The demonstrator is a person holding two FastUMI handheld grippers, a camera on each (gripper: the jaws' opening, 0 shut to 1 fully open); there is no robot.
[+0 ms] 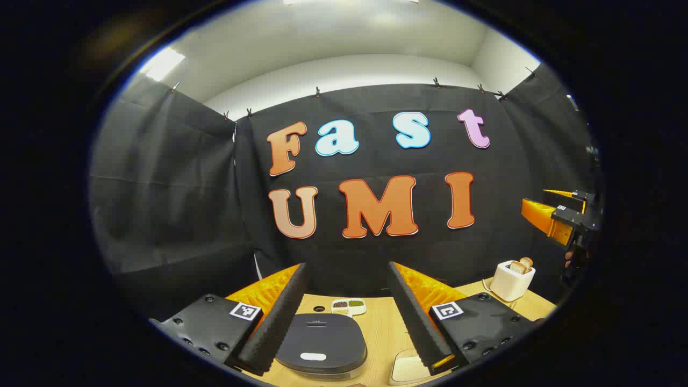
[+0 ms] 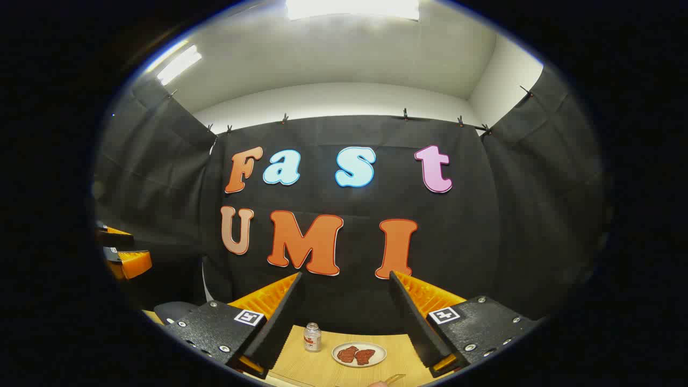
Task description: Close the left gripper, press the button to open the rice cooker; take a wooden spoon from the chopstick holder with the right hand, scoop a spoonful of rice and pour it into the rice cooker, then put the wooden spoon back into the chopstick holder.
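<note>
Here, in the left gripper view, the left gripper (image 1: 348, 317) hangs above the table (image 1: 382, 328) with its fingers set wide apart and nothing between them. The rice cooker (image 1: 321, 344) sits at 6 o'clock, just inside the left finger, its dark lid down; the near edge of its body is cut off by the bottom of the view. Beyond it, at about 12 o'clock from the cooker, lies a small divided dish (image 1: 349, 307) with dark and greenish fillings too small to name. A pale object (image 1: 407, 368) at 5 o'clock is half hidden behind the right finger and cannot be made out. A white toaster (image 1: 513, 279) with two slices standing in it is at 4 o'clock near the table's far edge. The right gripper (image 1: 564, 215) shows at 3 o'clock, well apart, partly cut off; how wide it stands cannot be told from here.

In the right gripper view, the right gripper (image 2: 344, 322) also stands wide open and empty. Between its fingers lie a small jar (image 2: 312, 337) and a white plate (image 2: 359, 354) with two reddish-brown pieces. At 9 o'clock the left gripper shows, clipped by the edge. A dark rounded shape (image 2: 174, 310) at 8 o'clock, behind the left finger, is too hidden to identify. A sliver of something at 6 o'clock is cut off.
</note>
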